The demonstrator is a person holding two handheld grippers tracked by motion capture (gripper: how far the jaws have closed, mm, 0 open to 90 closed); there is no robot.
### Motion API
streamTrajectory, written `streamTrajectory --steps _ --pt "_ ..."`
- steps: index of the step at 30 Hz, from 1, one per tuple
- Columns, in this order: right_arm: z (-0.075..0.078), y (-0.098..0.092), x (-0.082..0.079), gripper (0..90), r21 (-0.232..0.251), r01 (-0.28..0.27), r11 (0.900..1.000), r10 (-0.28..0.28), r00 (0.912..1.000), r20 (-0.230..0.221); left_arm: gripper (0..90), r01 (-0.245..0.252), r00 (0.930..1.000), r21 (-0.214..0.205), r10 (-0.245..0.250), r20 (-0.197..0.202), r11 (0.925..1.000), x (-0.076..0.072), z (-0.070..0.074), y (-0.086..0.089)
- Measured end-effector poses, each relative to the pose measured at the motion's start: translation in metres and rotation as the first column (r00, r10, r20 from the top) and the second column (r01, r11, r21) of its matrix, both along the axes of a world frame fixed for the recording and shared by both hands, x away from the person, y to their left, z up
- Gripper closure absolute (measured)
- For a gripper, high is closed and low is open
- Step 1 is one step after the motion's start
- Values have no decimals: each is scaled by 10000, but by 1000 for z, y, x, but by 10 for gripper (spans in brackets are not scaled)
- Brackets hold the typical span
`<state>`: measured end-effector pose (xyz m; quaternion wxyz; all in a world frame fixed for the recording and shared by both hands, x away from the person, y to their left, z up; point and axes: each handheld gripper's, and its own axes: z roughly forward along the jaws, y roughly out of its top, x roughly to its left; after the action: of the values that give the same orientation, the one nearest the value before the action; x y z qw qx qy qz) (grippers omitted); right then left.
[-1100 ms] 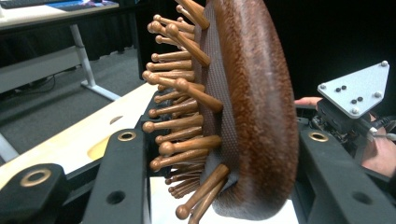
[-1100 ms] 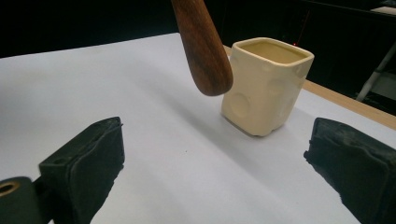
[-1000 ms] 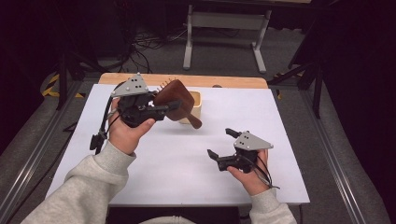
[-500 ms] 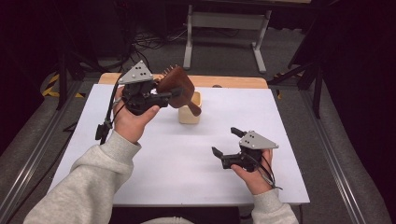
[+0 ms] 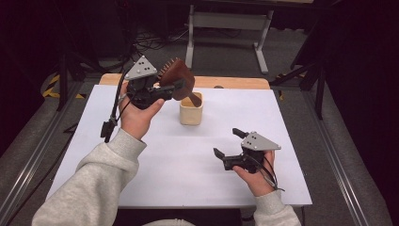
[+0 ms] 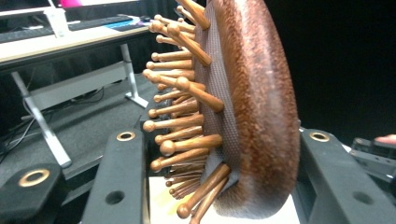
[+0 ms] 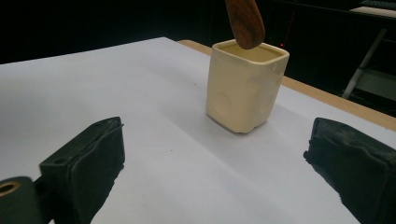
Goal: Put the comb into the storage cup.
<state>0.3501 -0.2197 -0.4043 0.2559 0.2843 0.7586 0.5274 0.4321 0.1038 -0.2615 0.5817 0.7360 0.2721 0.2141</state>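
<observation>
Bristles show between left tongs [image 6: 219,186] clenching hairbrush [image 6: 243,107]; right tongs [image 7: 215,172], released, face cup [image 7: 245,86].

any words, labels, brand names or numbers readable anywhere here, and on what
None: no text can be read in any view.
Brown wooden hairbrush with peg bristles: no mark on it.
Cream square ceramic cup: plain, with round dimples and no print.
White table top: blank.
Left gripper and right gripper: grey plates and black jaws carry no lettering that shows.
</observation>
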Motion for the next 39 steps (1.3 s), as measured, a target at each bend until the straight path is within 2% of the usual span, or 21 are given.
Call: streamTrajectory --steps 7,15,21,29,33,39 --pt "0 0 0 44 -4 -46 10000 46 10000 6 551 -605 9979 -86 607 236 9981 9 -4 -1" --pt "0 0 0 44 39 -74 10000 74 10000 16 550 -950 9947 -126 954 381 9954 15 -8 -6" --pt "-1 0 0 44 48 -60 10000 60 10000 -23 545 -1247 9918 -266 1254 258 9918 21 -12 -7" --pt "-1 -1 1 42 59 -67 10000 67 10000 -55 542 -1302 9914 -332 1305 77 9909 28 -20 -11" --pt "-1 -1 1 42 71 -73 9999 74 10000 -59 540 -1399 9900 -153 1401 177 9901 30 -22 -11" --pt "-2 0 1 41 42 -77 10000 77 10000 -27 537 -1321 9912 -211 1319 -100 9910 35 -29 -12"
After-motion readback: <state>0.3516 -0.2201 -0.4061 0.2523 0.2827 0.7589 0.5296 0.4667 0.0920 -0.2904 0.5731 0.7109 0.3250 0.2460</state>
